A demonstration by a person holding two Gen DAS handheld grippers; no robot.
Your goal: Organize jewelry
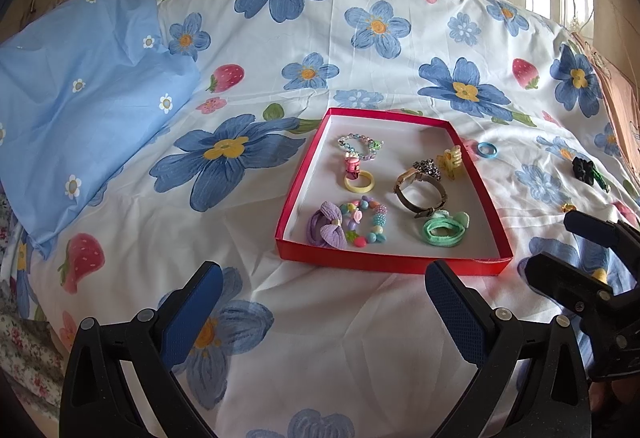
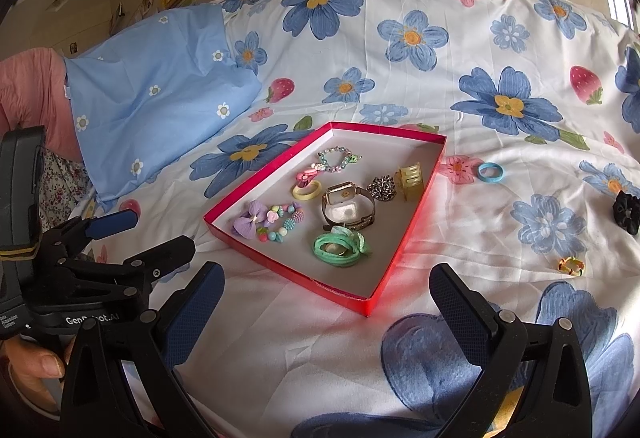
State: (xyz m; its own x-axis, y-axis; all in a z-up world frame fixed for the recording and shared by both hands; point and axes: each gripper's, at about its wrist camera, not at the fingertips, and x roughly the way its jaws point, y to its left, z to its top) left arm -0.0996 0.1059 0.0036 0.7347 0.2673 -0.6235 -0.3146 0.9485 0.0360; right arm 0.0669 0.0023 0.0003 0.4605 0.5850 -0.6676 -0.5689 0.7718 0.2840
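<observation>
Left wrist view: shallow red cardboard tray with white floor [image 1: 400, 263] on the flower-printed bedsheet [image 1: 360, 338], long axis running away from the camera, near edge wider, lying just ahead of the left gripper [image 1: 324, 298] and slightly to its right. Left gripper spread wide, blue pads apart, nothing between them. Inside the tray: pastel beaded bracelet [image 1: 360, 147] at the far left, pale yellow ring with pink charm [image 1: 359, 182] below it, purple bow hair tie [image 1: 327, 230] and multicoloured bead bracelet [image 1: 366, 223] near the front, brown-strapped wristwatch [image 1: 420, 194], yellow claw clip [image 1: 451, 159] against the right wall, mint green hair tie [image 1: 444, 232]. Outside, right of the tray: blue ring band [image 1: 487, 150], black scrunchie [image 1: 582, 168].

Right wrist view: same tray, rim [image 2: 372, 304], turned diagonally, long axis pointing up and right, nearest corner just ahead, between the fingers of the right gripper [image 2: 326, 302]. Right gripper also wide open and empty. Small yellow-and-orange trinket [image 2: 571, 265] on the sheet to the right, well apart from the tray. Light blue pillow [image 2: 160, 106] at far left.
</observation>
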